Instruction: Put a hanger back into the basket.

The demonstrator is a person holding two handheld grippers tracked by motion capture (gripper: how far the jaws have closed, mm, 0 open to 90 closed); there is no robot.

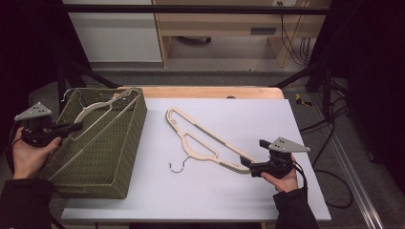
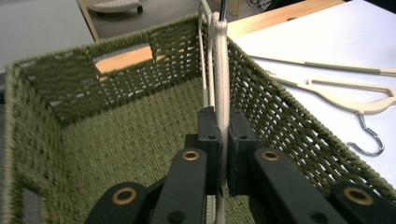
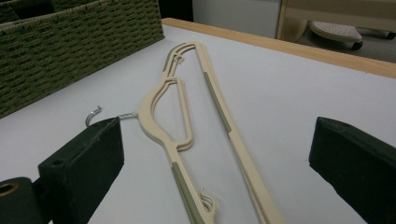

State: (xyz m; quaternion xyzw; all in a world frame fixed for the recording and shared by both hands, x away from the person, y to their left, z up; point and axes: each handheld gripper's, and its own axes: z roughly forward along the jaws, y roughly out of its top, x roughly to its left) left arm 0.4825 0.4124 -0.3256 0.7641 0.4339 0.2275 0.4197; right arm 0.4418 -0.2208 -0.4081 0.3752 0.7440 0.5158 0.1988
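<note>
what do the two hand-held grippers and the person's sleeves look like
Each hand-held gripper, left and right, is black with a grey three-cornered plate on top. The left one's jaw arms carry brass-coloured rivets; its pads are black blocks. A black cable trails from the right one. Both sleeves are dark.

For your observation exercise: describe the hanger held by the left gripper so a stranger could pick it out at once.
Find the green woven basket at the table's left. A cream plastic hanger leans inside it, clamped by the left gripper. Its twin, the cream hanger on the white tabletop, lies flat outside the basket.
</note>
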